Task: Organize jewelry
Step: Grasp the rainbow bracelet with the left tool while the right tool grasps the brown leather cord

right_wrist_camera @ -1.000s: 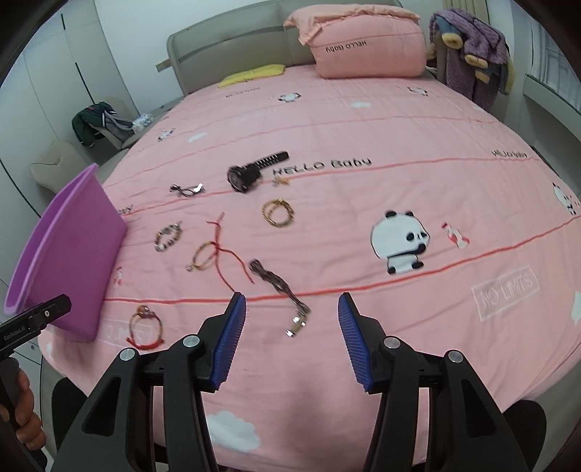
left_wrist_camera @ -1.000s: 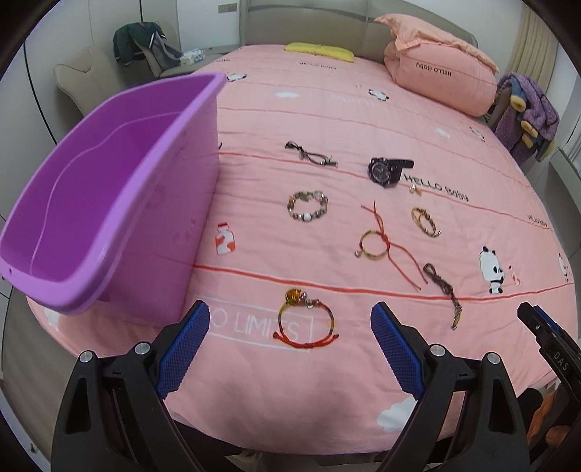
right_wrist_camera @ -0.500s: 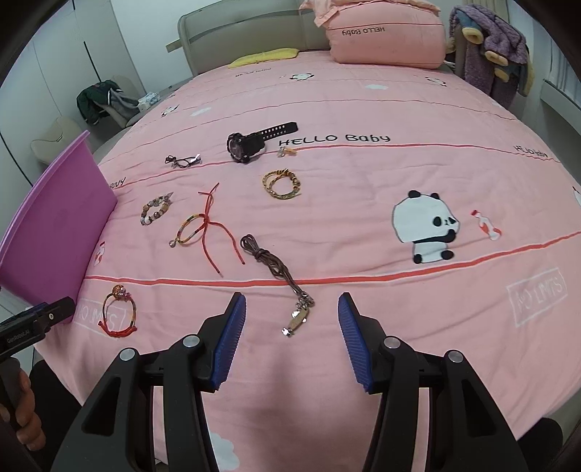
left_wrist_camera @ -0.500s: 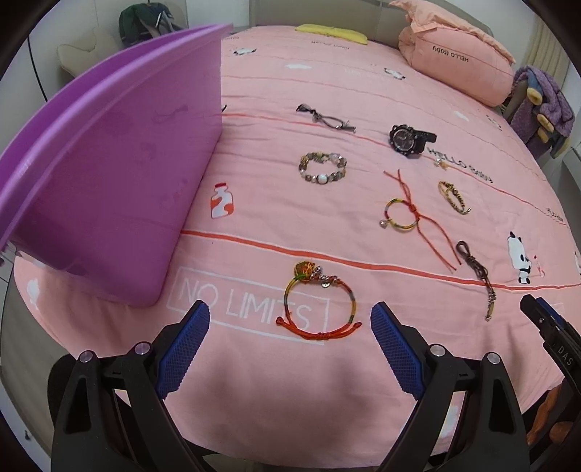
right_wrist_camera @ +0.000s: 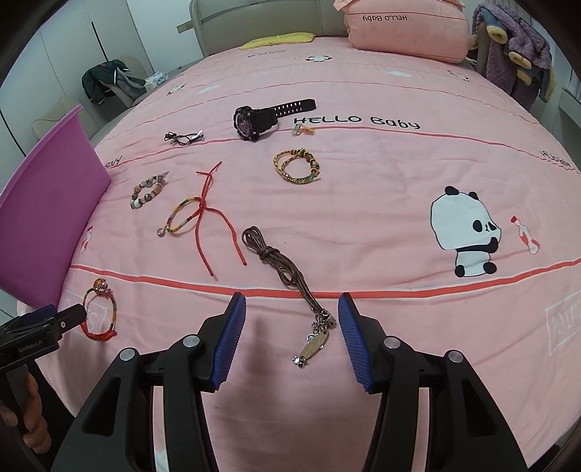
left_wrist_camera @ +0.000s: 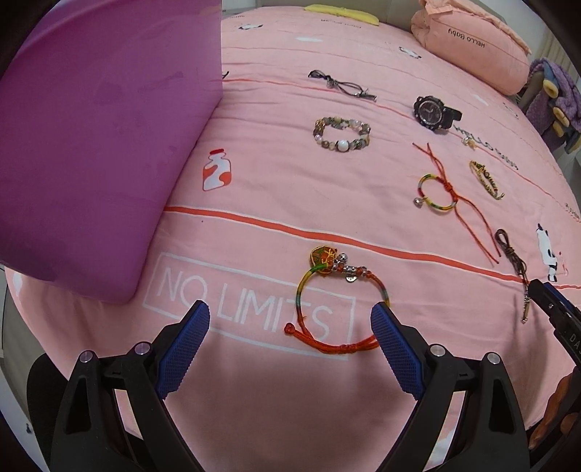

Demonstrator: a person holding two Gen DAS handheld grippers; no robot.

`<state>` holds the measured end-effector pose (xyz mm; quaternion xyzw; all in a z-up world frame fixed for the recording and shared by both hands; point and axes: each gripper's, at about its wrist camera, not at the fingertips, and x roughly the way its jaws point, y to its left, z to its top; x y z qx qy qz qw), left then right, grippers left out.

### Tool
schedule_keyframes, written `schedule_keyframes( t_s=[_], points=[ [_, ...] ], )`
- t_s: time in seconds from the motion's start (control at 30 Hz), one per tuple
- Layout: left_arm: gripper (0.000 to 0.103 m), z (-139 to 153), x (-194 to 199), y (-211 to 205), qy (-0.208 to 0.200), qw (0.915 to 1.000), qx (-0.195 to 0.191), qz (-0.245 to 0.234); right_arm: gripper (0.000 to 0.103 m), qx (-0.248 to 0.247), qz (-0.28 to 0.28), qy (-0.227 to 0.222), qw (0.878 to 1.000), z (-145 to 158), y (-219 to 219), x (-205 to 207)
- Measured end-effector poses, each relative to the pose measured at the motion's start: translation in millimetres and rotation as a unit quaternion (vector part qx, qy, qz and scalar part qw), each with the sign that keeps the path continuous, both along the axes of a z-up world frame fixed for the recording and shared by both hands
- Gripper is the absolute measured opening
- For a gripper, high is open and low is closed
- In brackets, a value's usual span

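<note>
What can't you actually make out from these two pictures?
- Inside of the purple bin: both views show only its outer wall.
- Small gold charm by the black watch: too small to identify in either view.
- Right gripper in the left view: cut off by the edge.

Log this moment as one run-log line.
left hand-held gripper: open over red cord bracelet | right hand-held gripper: open over brown cord necklace | purple bin: left, nothing held

A pink-sheeted bed (right_wrist_camera: pixel 363 203) with grey headboard (right_wrist_camera: pixel 254 25), white walls (right_wrist_camera: pixel 152 21) behind.
</note>
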<state>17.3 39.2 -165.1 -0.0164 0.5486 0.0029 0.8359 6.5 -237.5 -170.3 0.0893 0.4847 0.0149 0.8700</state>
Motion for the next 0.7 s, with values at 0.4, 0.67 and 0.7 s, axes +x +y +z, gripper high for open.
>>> schedule_keyframes(
  t_s=[0.4,0.67,0.7],
  points=[
    [0.089,-19.0,10.6,-0.4,0.009,1.0000,-0.002,0.001,0.051,-0.021,0.004,0.011,1.000,-16.9,1.5,19.6],
    [0.089,-26.6,14.1,-2.3,0.010,1.0000,0.002,0.001,0.051,-0.031,0.009,0.011,0.999,-23.6,3.6,26.2],
    [0.089,-27.5,14.3,-2.5,0.010,0.9999,0.003,0.000,0.051,-0.033,0.010,0.012,0.999,-24.8,3.8,26.5]
  ],
)
